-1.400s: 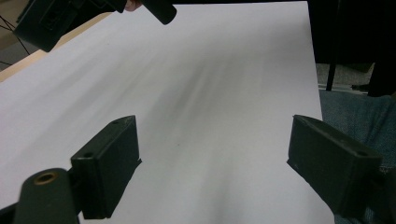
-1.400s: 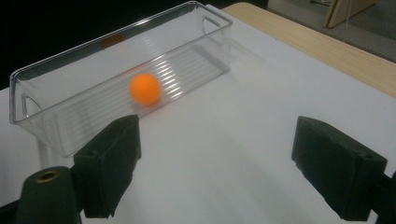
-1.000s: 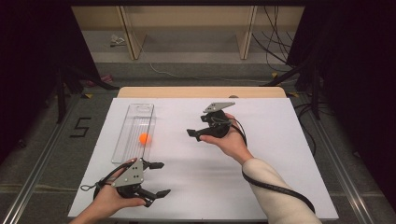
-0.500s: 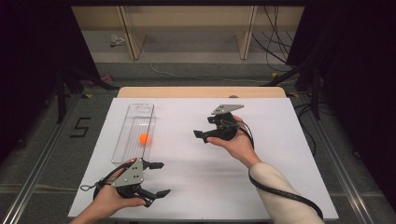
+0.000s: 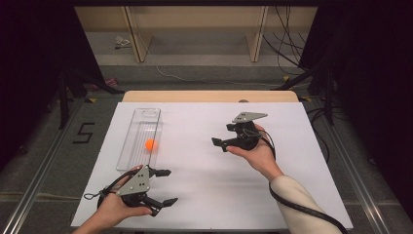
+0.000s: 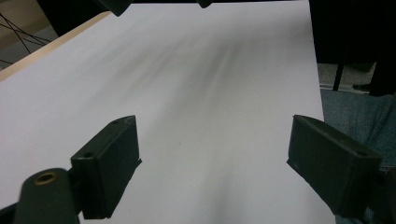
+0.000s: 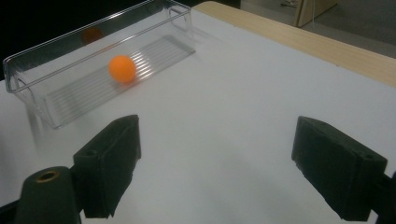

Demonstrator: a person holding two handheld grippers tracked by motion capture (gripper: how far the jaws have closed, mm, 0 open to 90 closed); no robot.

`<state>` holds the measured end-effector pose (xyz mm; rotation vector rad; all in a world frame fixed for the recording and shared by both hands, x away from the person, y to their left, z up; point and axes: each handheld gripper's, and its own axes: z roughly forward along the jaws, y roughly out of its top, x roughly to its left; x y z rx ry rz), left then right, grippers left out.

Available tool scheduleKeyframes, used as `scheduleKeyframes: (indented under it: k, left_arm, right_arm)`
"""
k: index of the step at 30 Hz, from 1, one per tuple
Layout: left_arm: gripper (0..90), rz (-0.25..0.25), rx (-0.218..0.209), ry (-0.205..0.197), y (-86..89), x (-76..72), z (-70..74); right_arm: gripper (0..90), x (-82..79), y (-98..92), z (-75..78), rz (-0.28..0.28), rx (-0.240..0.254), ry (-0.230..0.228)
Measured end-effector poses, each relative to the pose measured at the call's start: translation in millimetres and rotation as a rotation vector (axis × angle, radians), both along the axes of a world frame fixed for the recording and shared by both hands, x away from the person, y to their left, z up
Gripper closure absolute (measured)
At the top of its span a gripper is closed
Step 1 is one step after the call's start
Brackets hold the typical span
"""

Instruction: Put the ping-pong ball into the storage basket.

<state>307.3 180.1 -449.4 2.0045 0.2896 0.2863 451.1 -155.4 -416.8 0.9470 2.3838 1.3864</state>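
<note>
Both of your grippers are spread and empty: the right gripper faces the orange ball inside the clear tray, lined up for a reach. Your left gripper waits at the near edge of the worktop, out of the way.

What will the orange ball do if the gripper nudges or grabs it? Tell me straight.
The orange ball is round and smooth, so it will probably roll along the clear tray at a nudge. It looks light, likely hollow, and may squirt from flat pads. The tray's walls should contain it.
</note>
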Motion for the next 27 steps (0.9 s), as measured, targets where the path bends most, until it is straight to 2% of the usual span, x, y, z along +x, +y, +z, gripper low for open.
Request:
scheduleKeyframes:
  k: [27]
  left_arm:
    - [16.2, 0.001, 0.0, -0.003, 0.3, 0.0, 0.1]
  right_arm:
    - [16.5, -22.4, -34.4, -6.2, -0.045, 0.017, -0.003]
